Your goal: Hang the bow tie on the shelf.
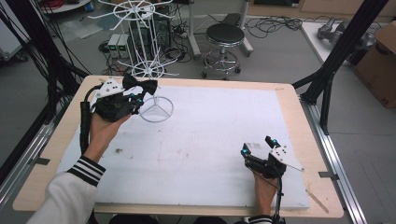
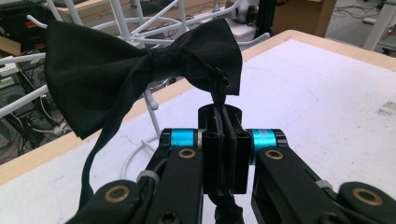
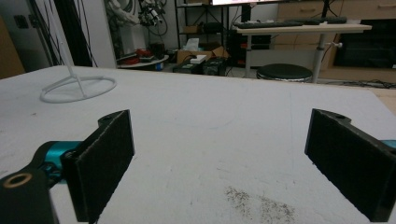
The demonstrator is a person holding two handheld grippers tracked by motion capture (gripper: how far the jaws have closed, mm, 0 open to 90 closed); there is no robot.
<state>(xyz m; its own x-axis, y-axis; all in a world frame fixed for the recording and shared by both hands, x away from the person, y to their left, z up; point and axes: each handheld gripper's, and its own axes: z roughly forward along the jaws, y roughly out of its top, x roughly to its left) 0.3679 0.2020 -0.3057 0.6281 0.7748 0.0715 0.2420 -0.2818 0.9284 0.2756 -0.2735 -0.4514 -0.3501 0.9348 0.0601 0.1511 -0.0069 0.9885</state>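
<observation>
A black bow tie [image 1: 140, 86] [image 2: 140, 70] hangs in the air at the table's far left, right beside the white wire rack [image 1: 148, 56]. My left gripper [image 1: 135, 99] [image 2: 223, 140] is shut on the tie's thin strap, just below the knot, and the bow stands above the jaws. A loose end of the strap trails down at the left in the left gripper view. The rack's ring base [image 1: 157, 109] [image 3: 78, 88] rests on the white mat just right of the left gripper. My right gripper [image 1: 258, 145] [image 3: 233, 168] stands open near the front right, nothing between its pads.
A white foam mat [image 1: 201, 140] covers the wooden table [image 1: 303, 140]. Small dark specks [image 3: 261, 203] lie on the mat ahead of the right gripper. Beyond the far edge stand a round stool [image 1: 225, 35], cables and black frame posts [image 1: 341, 51].
</observation>
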